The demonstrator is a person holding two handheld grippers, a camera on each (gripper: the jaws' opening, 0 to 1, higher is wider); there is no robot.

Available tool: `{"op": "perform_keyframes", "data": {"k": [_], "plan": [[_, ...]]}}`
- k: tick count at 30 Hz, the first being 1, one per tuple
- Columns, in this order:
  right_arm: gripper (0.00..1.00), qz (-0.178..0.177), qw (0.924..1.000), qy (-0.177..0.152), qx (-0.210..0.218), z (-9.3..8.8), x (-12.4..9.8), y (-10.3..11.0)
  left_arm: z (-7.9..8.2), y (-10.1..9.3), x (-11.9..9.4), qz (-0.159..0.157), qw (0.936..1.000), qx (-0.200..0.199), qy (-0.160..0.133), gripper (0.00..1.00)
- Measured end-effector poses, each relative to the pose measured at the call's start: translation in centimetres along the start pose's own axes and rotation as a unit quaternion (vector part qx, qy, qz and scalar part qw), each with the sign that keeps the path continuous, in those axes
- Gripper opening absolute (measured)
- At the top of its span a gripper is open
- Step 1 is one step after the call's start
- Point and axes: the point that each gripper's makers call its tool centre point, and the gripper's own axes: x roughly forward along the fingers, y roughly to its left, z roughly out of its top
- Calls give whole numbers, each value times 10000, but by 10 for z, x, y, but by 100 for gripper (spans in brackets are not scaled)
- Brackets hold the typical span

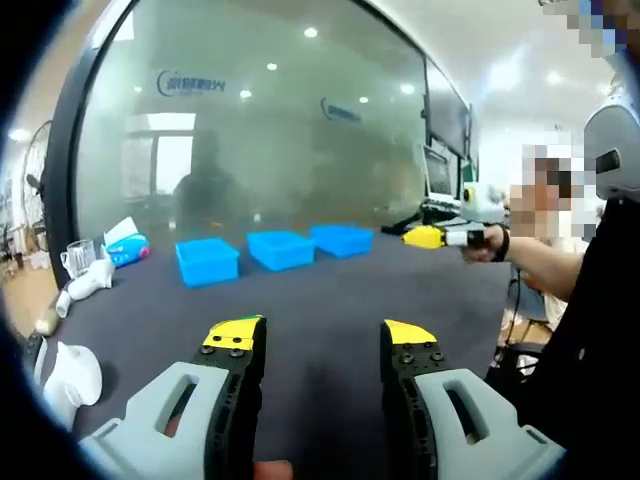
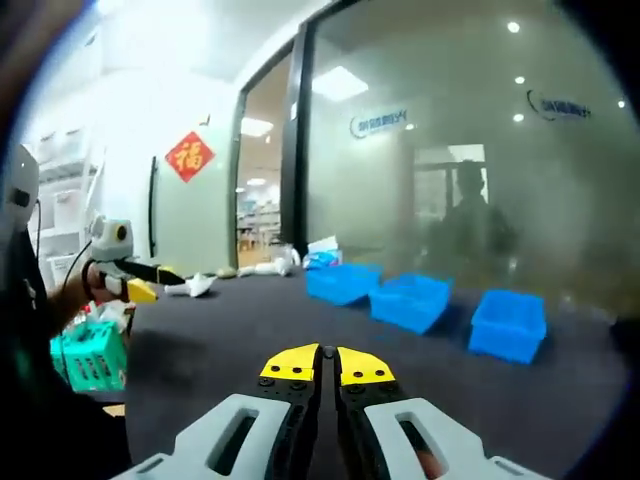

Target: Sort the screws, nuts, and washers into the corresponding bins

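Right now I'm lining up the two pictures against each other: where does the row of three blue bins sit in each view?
Left gripper view: the three blue bins stand in a row on the dark table, at mid-height, left of centre.
Right gripper view: the same bins sit at mid-height, right of centre.
Shared landmark: the frosted glass wall behind the bins.

Left gripper view: low over worktop (image 1: 330, 290), facing far bins (image 1: 281, 249) | Right gripper view: same bins (image 2: 411, 300), seen nearer, obliquely
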Motion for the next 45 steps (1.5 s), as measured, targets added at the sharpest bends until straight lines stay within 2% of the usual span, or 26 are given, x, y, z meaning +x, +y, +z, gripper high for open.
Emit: {"op": "perform_keyframes", "data": {"k": [6, 12, 16, 19, 23, 32, 45], "plan": [[3, -143, 9996, -184, -168, 28, 39, -23, 1, 1, -2, 21, 10000, 21, -3, 45], [3, -157, 9995, -69, -277, 38, 82, -41, -1, 9, -7, 120, 9999, -21, -22, 45], [3, -262, 9995, 34, -157, 46, 115, -61, -2, 14, -10, 175, 9998, -49, -45, 45], [3, -380, 9989, 129, -234, 49, 137, -75, -4, 16, -11, 208, 9997, -72, -55, 45], [3, -520, 9976, 317, -332, 50, 166, -93, -5, 19, -13, 243, 9996, -110, -64, 45], [3, -641, 9945, 727, -402, 35, 211, -111, -5, 23, -18, 324, 9994, -99, -77, 45], [3, -868, 9905, 888, -598, 17, 231, -125, -5, 24, -19, 354, 9993, -111, -78, 45]]}}
